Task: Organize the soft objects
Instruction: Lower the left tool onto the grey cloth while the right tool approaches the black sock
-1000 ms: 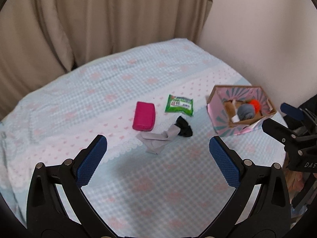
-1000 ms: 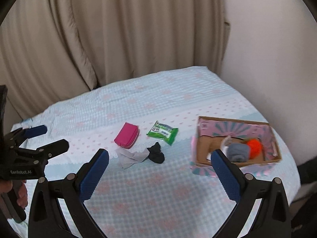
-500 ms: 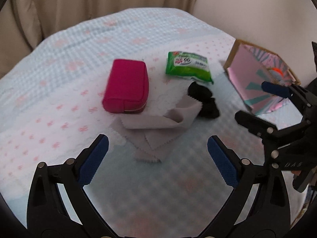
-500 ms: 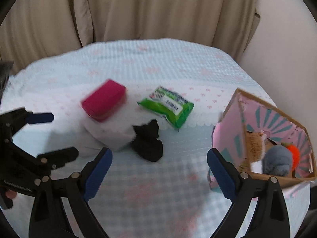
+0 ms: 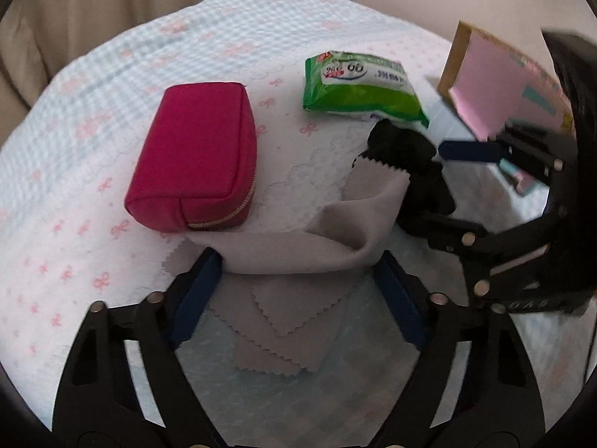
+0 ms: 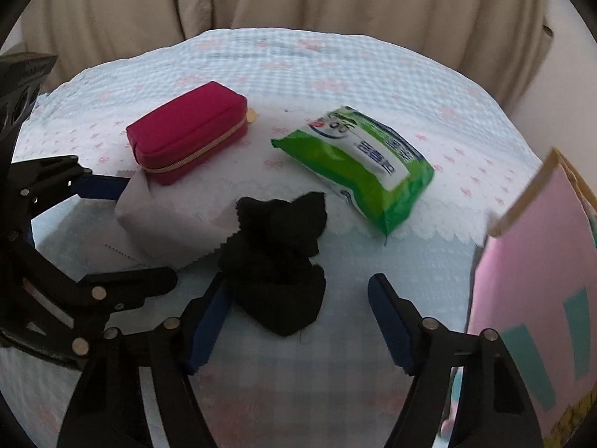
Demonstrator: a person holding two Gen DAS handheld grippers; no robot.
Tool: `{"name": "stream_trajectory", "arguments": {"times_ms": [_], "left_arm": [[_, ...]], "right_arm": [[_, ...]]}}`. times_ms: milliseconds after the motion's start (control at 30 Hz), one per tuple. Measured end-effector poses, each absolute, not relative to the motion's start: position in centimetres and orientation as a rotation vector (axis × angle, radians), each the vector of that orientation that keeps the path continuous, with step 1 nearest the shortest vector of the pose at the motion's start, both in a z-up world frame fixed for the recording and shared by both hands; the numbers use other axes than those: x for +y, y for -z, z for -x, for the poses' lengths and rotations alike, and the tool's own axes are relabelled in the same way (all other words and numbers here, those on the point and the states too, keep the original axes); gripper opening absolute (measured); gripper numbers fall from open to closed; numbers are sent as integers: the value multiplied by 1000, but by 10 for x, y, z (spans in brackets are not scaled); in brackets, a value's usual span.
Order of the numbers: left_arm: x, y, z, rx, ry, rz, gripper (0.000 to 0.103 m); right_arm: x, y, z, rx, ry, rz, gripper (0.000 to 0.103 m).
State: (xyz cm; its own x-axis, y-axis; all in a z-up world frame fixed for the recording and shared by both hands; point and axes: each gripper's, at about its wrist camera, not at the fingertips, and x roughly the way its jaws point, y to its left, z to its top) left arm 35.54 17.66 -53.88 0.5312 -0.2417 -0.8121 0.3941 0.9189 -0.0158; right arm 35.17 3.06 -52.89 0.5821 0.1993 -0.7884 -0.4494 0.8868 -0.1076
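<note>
Left gripper point(image 5: 298, 280): jaws closing around grey cloth point(image 5: 298, 250), apparently not yet clamped.
Right gripper point(image 6: 298, 313): jaws closing around black sock point(image 6: 276, 257), right pad clear.
Bed point(image 6: 335, 392): pouch point(image 5: 197, 156), wipes point(image 6: 358, 164).

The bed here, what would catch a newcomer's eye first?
The magenta zip pouch at the left, and the green wipes packet to its right. Nearer, the left gripper straddles a grey cloth, and the right gripper straddles a black sock.

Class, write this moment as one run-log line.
left gripper: closing around grey cloth | right gripper: closing around black sock | neither gripped yet
</note>
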Motion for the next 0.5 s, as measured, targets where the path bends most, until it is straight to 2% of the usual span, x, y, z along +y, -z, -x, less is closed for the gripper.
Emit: {"name": "stream_trajectory", "arguments": {"times_ms": [33,100,133,200,233,300,333,367,500], "left_arm": [[176,538,-355,940,380,-191,76],[178,536,-358,952,365,-183,65],[180,535,-359,956,356,-180,62],[183,534,-360,958,339,-173,49],[185,533,-361,959,330,-169,45],[189,532,-362,959,316,-167,26],[190,531,-362,961,315,-165,21],[192,530,-362,964,314,-160,13],[195,526,-359,973,317,-155,9]], "right_arm": [[31,529,-354,875,-407,304,70],[37,531,-362,878,-436,303,69],[40,531,-363,875,-446,308,65],[48,531,-366,874,-467,315,57],[52,530,-367,877,-477,316,50],[58,529,-368,878,-484,319,40],[60,529,-368,878,-485,321,34],[62,529,-367,878,-480,324,33],[62,526,-360,877,-459,310,26]]}}
